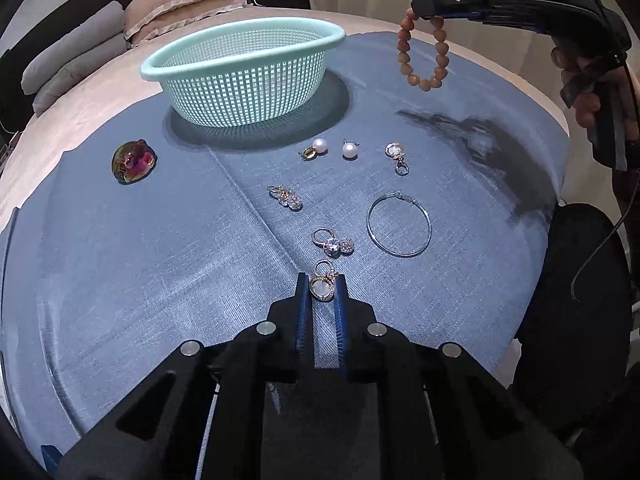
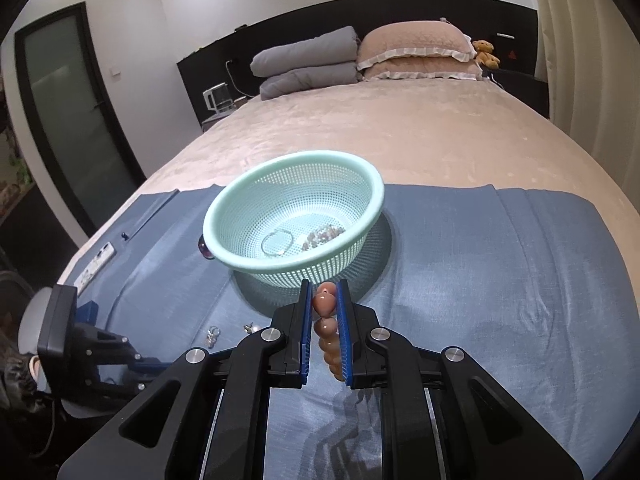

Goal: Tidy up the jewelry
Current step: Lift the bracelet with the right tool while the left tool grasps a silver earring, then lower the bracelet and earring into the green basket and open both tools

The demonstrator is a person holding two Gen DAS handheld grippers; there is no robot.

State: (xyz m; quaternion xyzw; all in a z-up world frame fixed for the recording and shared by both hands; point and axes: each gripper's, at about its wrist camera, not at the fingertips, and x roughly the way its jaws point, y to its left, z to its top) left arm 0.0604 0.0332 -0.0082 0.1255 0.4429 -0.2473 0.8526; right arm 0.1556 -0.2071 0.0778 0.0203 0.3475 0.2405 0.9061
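My left gripper (image 1: pixel 322 282) is low over the blue cloth (image 1: pixel 160 260), shut on a round gold earring (image 1: pixel 322 291) with a white stone. My right gripper (image 1: pixel 418 8) hangs in the air to the right of the mint mesh basket (image 1: pixel 248 92) and is shut on an orange bead bracelet (image 1: pixel 404 58) that dangles below it. In the right wrist view the bracelet (image 2: pixel 324 304) sits between the blue pads of that gripper (image 2: pixel 324 286), just short of the basket (image 2: pixel 304 188). A thin bangle (image 2: pixel 276 243) and a beaded chain (image 2: pixel 322 236) lie inside the basket.
Loose on the cloth lie two pearl earrings (image 1: pixel 320 146), a gold clasp earring (image 1: pixel 396 156), a thin hoop (image 1: pixel 399 225), two crystal earrings (image 1: pixel 334 244) and an iridescent stone (image 1: pixel 133 160). Pillows (image 2: pixel 416 56) are at the bed's head. A remote (image 2: pixel 96 264) lies at the cloth's left edge.
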